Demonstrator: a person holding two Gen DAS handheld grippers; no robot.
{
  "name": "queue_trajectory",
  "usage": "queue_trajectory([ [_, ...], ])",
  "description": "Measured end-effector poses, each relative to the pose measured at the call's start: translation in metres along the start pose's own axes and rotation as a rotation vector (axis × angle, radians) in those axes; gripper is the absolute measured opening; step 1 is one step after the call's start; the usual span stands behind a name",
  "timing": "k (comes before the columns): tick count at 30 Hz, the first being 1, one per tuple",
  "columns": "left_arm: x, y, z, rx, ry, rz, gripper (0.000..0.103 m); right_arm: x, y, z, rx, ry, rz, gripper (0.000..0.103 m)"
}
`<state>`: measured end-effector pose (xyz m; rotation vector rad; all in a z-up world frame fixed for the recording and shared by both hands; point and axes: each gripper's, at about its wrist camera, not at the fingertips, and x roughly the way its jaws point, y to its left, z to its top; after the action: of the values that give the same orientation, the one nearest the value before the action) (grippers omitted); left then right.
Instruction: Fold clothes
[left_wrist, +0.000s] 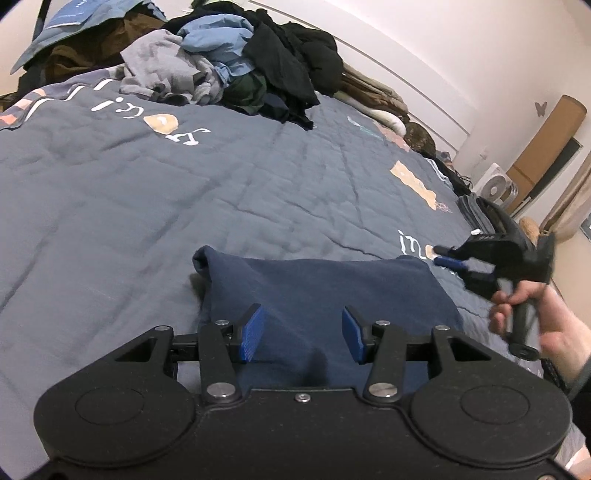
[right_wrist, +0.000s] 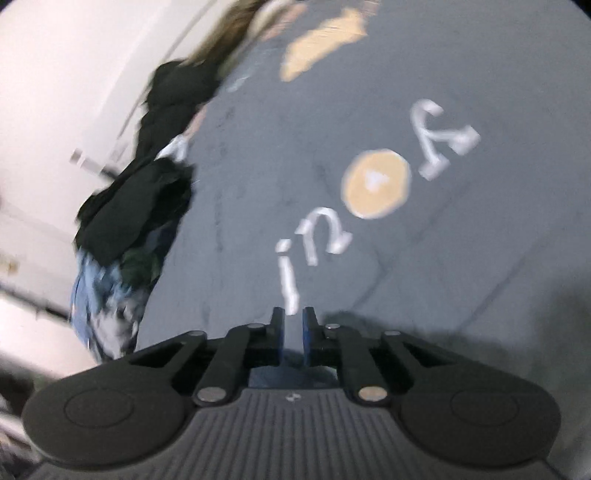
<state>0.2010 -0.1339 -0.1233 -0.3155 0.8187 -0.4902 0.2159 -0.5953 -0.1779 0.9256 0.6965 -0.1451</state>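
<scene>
While the grey quilt (left_wrist: 147, 192) fills most of the left wrist view, the navy garment (left_wrist: 325, 295) lies lower centre, long axis left to right, directly under the left gripper (left_wrist: 303, 332), whose jaws stand released, touching nothing. At right, the right gripper (left_wrist: 443, 256) hovers nearly clenched, seemingly empty.

Soft, even indoor light; heavy fisheye bending; strong motion blur in right-wrist view.
</scene>
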Motion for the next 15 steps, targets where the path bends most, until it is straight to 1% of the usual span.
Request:
queue_trajectory([
  [1,0.000,0.000,0.000,0.001,-0.002,0.002,0.047,-0.003,0.010,0.001,-0.059,0.004,-0.003,0.016],
  [2,-0.001,0.000,0.000,0.002,-0.003,0.003,0.047,-0.004,0.022,0.000,-0.127,0.014,-0.010,0.027],
  [3,-0.001,0.000,0.001,0.003,-0.004,0.004,0.047,-0.001,0.035,-0.001,-0.204,0.032,-0.022,0.042],
  [4,-0.002,0.000,0.001,0.004,-0.004,0.006,0.047,0.005,0.048,-0.003,-0.281,0.052,-0.033,0.045],
  [6,-0.002,0.000,0.001,0.003,-0.005,0.009,0.047,0.018,0.072,-0.010,-0.451,0.100,-0.067,0.046],
  [10,0.000,0.001,0.001,0.010,0.001,0.019,0.047,0.051,0.109,-0.027,-0.774,0.207,-0.203,0.046],
  [12,0.000,0.000,0.001,0.018,0.003,0.021,0.047,0.066,0.115,-0.032,-0.853,0.267,-0.238,0.046],
  [15,0.000,0.002,0.002,0.015,0.002,0.022,0.047,0.085,0.119,-0.043,-0.916,0.355,-0.277,0.046],
])
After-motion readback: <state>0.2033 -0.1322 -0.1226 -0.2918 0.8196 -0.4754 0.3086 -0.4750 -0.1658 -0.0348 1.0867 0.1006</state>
